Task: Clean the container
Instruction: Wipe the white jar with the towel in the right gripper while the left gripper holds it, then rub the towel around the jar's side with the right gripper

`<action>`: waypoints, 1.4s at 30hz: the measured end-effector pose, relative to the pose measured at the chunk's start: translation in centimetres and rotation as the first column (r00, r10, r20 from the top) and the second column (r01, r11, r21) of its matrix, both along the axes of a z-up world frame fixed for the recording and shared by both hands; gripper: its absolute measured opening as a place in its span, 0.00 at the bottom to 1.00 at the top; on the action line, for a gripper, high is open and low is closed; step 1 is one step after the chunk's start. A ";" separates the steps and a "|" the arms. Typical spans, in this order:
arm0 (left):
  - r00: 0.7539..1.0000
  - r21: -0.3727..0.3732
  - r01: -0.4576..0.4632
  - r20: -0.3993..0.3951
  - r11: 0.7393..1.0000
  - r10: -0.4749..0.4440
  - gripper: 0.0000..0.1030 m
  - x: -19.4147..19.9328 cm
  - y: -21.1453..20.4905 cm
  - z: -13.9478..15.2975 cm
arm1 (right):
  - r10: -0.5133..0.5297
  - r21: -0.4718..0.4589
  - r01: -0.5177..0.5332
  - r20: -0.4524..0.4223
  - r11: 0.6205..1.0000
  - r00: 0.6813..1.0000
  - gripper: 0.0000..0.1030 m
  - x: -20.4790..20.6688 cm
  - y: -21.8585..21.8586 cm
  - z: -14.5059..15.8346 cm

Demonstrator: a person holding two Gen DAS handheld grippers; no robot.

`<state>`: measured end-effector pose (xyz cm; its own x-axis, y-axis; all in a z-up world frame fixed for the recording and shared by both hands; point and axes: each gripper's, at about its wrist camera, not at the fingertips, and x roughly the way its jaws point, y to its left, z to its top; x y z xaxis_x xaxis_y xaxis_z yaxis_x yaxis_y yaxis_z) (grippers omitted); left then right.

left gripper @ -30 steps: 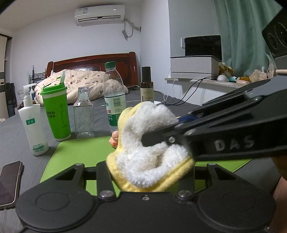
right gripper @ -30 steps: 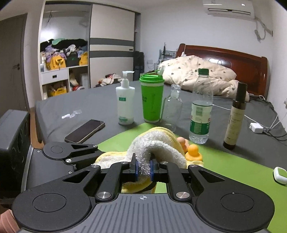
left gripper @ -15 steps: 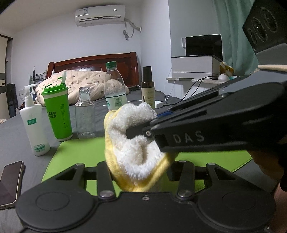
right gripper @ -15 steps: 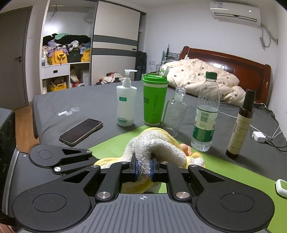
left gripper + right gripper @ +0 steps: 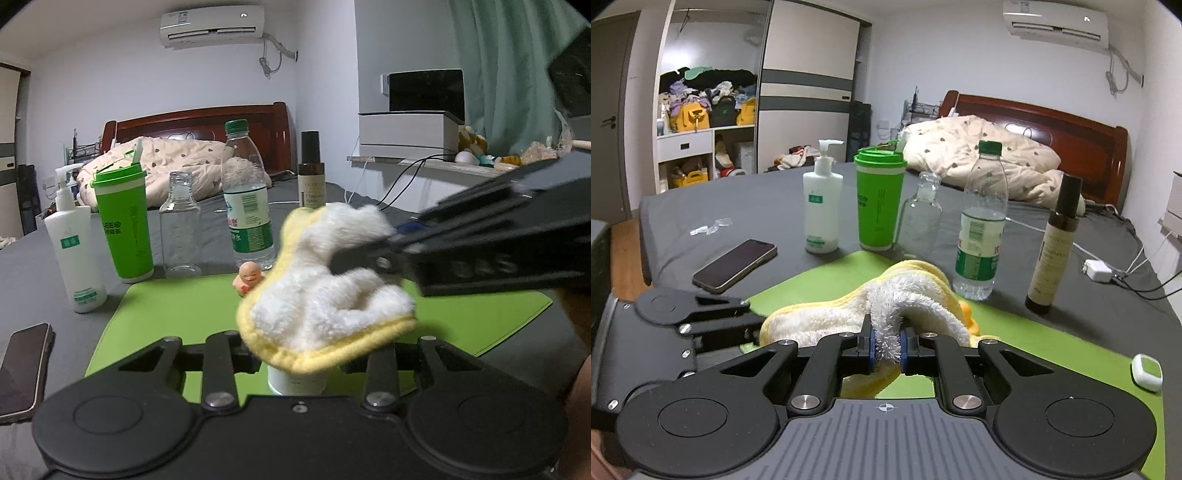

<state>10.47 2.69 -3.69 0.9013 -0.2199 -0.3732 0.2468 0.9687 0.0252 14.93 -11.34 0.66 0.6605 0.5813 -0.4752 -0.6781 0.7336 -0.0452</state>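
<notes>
Here, one small white container [image 5: 297, 380] stands upright on a green mat [image 5: 177, 306], between the two fingers of the left gripper [image 5: 299, 363], low in the left wrist view. Its top is covered by one fluffy cloth [image 5: 328, 295], white with a yellow edge. The left jaws are closing with the container between them; the cloth hides whether the pads press on it. The right gripper [image 5: 886, 349] has its jaws clamped together on a fold of the cloth, which shows plainly in the right wrist view, and it reaches in from the right side of the left wrist view. Just behind the cloth sits one small orange toy figure [image 5: 248, 277] on the mat. Along the mat's far edge stand five vessels in a row on a grey surface [image 5: 738, 206]: one white pump bottle [image 5: 822, 206], one green lidded cup [image 5: 880, 199], one clear glass bottle [image 5: 921, 218], one water bottle with a green cap [image 5: 981, 225] and one tall brown bottle [image 5: 1054, 243]. One dark phone [image 5: 735, 265] lies flat left of the mat. One small white and green case [image 5: 1146, 371] rests on the mat's right side.
</notes>
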 end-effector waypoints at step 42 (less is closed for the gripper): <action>0.998 -0.003 -0.063 0.006 0.998 0.063 0.42 2.2 -0.4 -0.6 | 0.012 0.138 -0.012 -0.003 0.990 1.000 0.12 -1.0 -1.2 3.1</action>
<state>12.62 2.24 -4.28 0.9156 -0.1641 -0.3672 0.1854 0.9824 0.0235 13.95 -12.58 3.72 0.6514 0.6493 -0.3925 -0.6869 0.7244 0.0583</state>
